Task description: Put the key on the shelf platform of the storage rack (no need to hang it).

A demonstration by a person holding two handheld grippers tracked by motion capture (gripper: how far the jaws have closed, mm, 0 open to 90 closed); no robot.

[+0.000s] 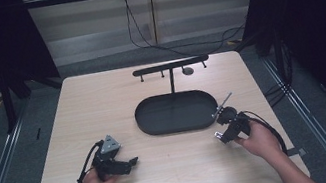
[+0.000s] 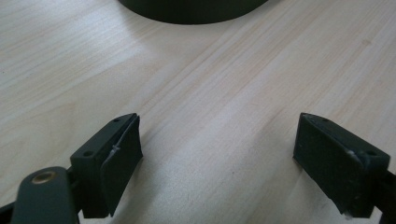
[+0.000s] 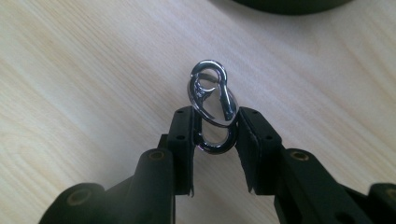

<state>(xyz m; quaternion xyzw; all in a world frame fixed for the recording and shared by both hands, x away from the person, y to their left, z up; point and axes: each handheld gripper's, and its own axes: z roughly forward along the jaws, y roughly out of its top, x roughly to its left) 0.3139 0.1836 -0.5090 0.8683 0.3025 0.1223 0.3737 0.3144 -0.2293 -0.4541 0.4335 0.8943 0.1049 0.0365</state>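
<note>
A shiny silver snap hook point(image 3: 226, 99) stands between the jaws of my right gripper point(image 3: 215, 133), which is shut on its lower loop. The hook's upper loop sticks out past the fingertips, just above the light wooden table point(image 3: 84, 70). In the high view the right gripper point(image 1: 220, 136) is near the right end of the black oval tray point(image 1: 175, 112). My left gripper point(image 1: 133, 162) rests low at the front left of the table. Its jaws point(image 2: 219, 135) stand wide apart with only bare wood between them.
Behind the tray, a black stand with a horizontal bar and small pegs point(image 1: 170, 66) rises from the table. A small grey disc point(image 1: 188, 71) lies beneath that bar. A thin grey rod point(image 1: 224, 102) sticks up by the tray's right end. The tray's edge point(image 2: 191, 11) lies ahead of the left gripper.
</note>
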